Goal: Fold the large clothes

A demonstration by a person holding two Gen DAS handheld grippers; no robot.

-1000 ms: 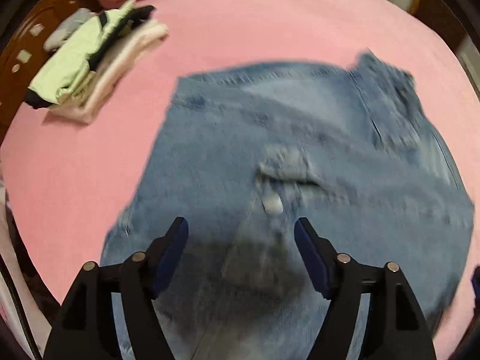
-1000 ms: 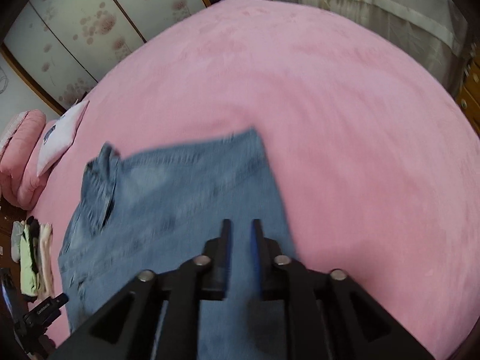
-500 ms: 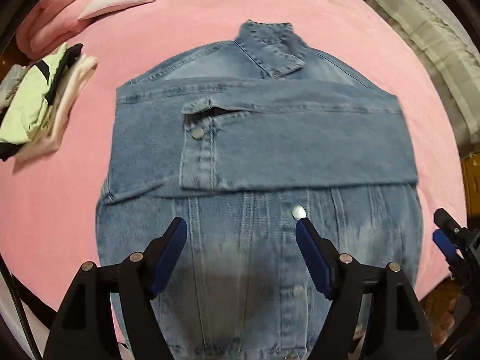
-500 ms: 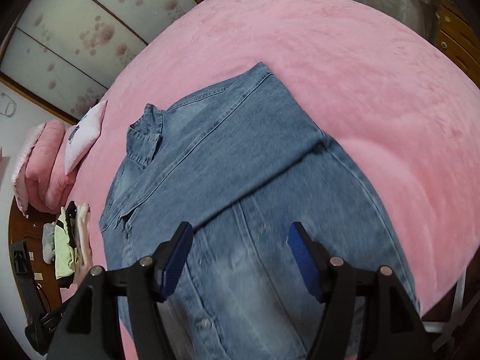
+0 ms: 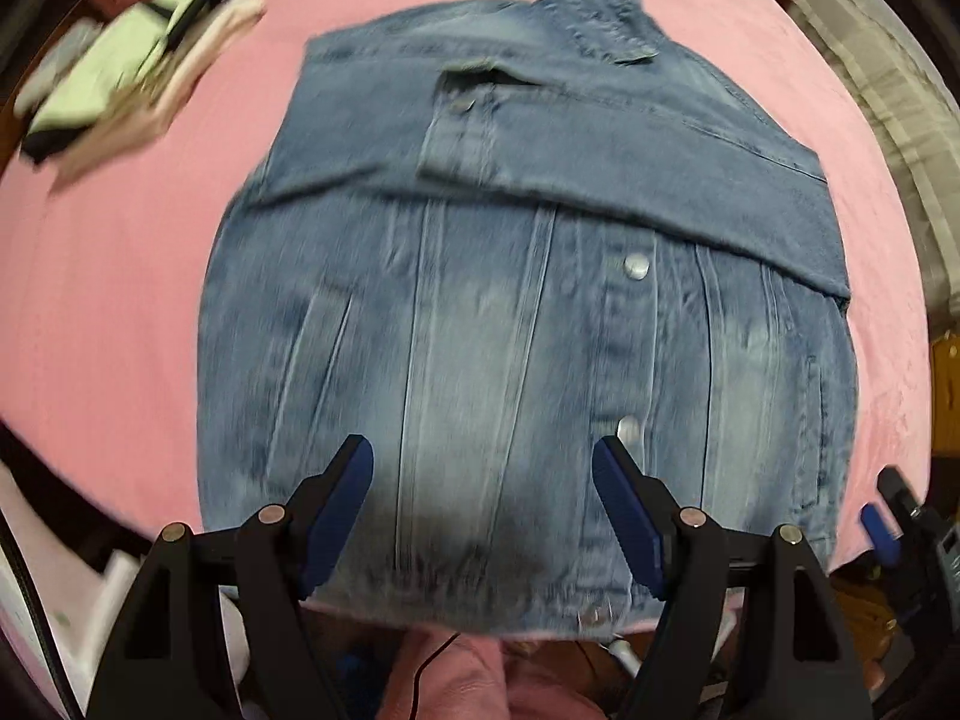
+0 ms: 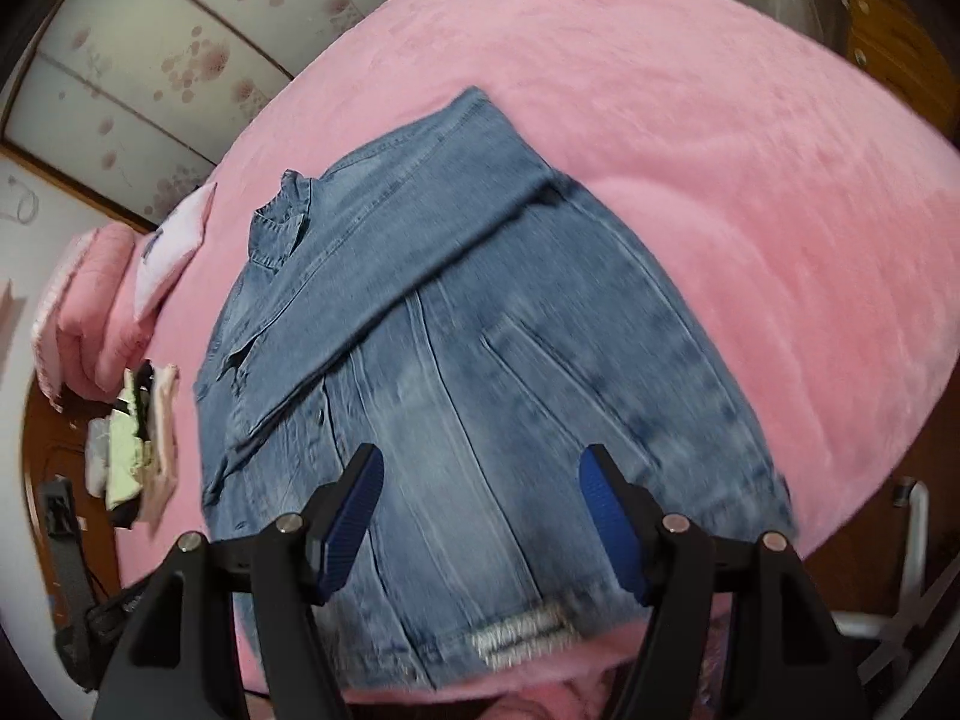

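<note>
A blue denim jacket point(image 5: 510, 312) lies flat on the pink bed point(image 5: 120, 276), collar point(image 5: 606, 24) at the far end. Both sleeves are folded across its chest, one cuff point(image 5: 462, 126) lying on top. My left gripper point(image 5: 483, 480) hangs open above the jacket's lower front, near the hem, with nothing between its fingers. In the right wrist view the same jacket point(image 6: 480, 360) fills the middle, and my right gripper point(image 6: 480, 492) stands open over its lower part, holding nothing. The right gripper's blue pad point(image 5: 879, 525) shows at the left view's right edge.
A stack of folded clothes point(image 5: 126, 66) sits on the bed's far left, also seen as a stack of folded clothes point(image 6: 138, 438). A pink rolled quilt point(image 6: 90, 306) and a pillow point(image 6: 171, 246) lie at the head. A curtain point(image 5: 888, 72) and a metal frame point(image 6: 912, 546) flank the bed.
Both grippers drew back from the folded sleeves toward the jacket's hem. The right gripper, nearly shut on the sleeve a second ago, opened and let it go.
</note>
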